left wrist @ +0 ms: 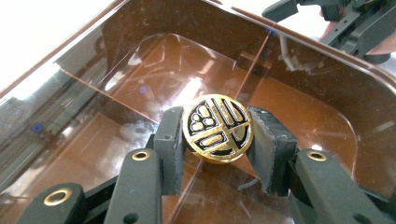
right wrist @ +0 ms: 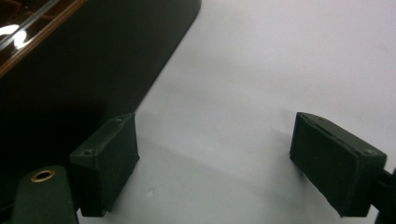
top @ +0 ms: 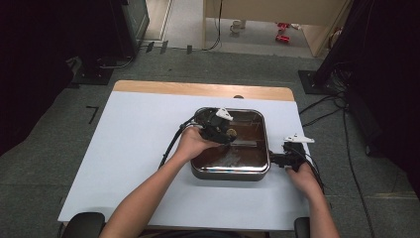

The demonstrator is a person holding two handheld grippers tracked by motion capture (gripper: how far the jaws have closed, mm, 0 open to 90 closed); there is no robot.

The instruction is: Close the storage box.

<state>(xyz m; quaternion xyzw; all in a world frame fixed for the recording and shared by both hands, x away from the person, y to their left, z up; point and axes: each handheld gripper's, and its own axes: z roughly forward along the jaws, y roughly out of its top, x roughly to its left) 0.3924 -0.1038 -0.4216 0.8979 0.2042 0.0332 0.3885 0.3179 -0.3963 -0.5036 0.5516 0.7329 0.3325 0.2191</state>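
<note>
Pinching the gold knob (left wrist: pixel 217 128) of a brown glass lid (left wrist: pixel 140 84) that still sits on the square pan (top: pixel 230 171), the left gripper (left wrist: pixel 215 140) has its grip made, with the lift apparently yet to come. The right gripper (right wrist: pixel 215 158) rests spread and empty on the white table (right wrist: pixel 289 56), just beside the pan.

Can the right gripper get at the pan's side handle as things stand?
Probably yes: the right gripper, jaws open over bare white table, sits beside the handle of the pan. The left gripper is busy on the lid knob.
</note>
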